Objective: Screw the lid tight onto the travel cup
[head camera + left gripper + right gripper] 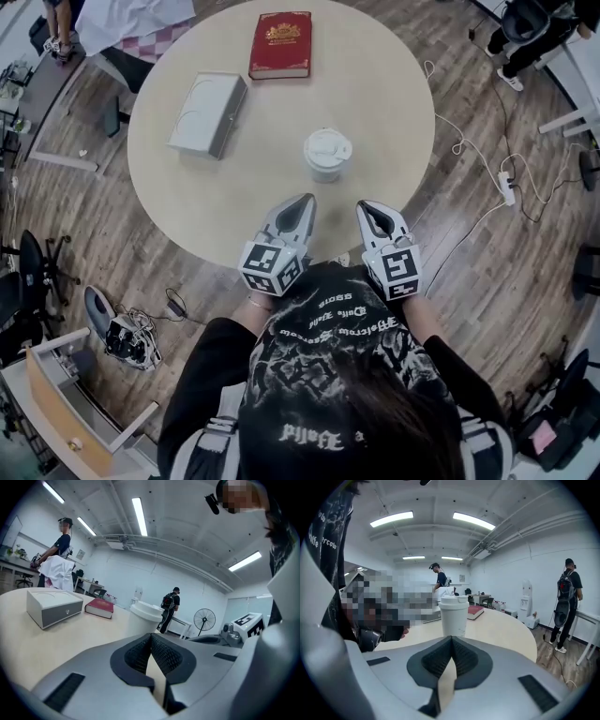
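shut tight and empty, my left gripper (306,201) and right gripper (365,207) wait side by side at the near edge of the round table (178,220), at about 6 and 5 o'clock on the tabletop. each has its jaws pressed fully together with nothing between them. ahead stands the white travel cup (327,164), apart from both grippers, at 1 o'clock from my left tips and 11 o'clock from my right. its lid (327,146) already rests on top. whether that lid sits square on its thread or is merely laid on, i cannot tell from these views. i judge the cup light and likely empty, tall for its base, with smooth, fairly stiff walls. it would probably slide or spin on the bare wood, and tip if pushed high up. i would clamp the body around its middle with one gripper, firmly but without squashing it. the other would take the lid across its raised rim, where the edge offers purchase for turning. a red book (280,44) at 12 o'clock and a grey box (208,113) at 10 o'clock lie well apart from the cup.
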Tool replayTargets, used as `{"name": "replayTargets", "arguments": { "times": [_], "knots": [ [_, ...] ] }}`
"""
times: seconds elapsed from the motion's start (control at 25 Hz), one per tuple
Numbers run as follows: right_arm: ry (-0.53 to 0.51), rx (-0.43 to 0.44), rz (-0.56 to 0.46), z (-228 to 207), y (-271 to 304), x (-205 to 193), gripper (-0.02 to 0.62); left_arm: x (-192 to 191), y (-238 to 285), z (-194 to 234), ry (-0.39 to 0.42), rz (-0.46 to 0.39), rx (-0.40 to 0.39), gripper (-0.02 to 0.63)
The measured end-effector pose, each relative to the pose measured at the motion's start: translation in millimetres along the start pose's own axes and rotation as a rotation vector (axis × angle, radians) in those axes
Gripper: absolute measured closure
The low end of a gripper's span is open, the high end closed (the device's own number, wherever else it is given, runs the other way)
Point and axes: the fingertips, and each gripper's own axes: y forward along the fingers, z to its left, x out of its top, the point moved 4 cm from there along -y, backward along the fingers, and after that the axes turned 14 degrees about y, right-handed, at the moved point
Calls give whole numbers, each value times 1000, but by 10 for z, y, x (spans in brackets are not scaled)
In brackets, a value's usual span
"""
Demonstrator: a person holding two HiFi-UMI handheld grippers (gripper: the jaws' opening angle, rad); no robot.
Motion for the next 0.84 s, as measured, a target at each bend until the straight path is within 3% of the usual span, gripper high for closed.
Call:
{"name": "replayTargets", "arguments": {
  "times": [0.08, 0.32, 0.84],
  "knots": [
    [-1, -5, 3, -15, 36, 6, 591, 31, 16, 49, -14, -11, 12, 584],
    [1, -13, -8, -71, 49, 58, 591, 18, 25, 76, 65, 23, 32, 584],
    [21, -24, -20, -135, 33, 96, 591, 3, 36, 96, 110, 42, 54, 584]
  ]
}}
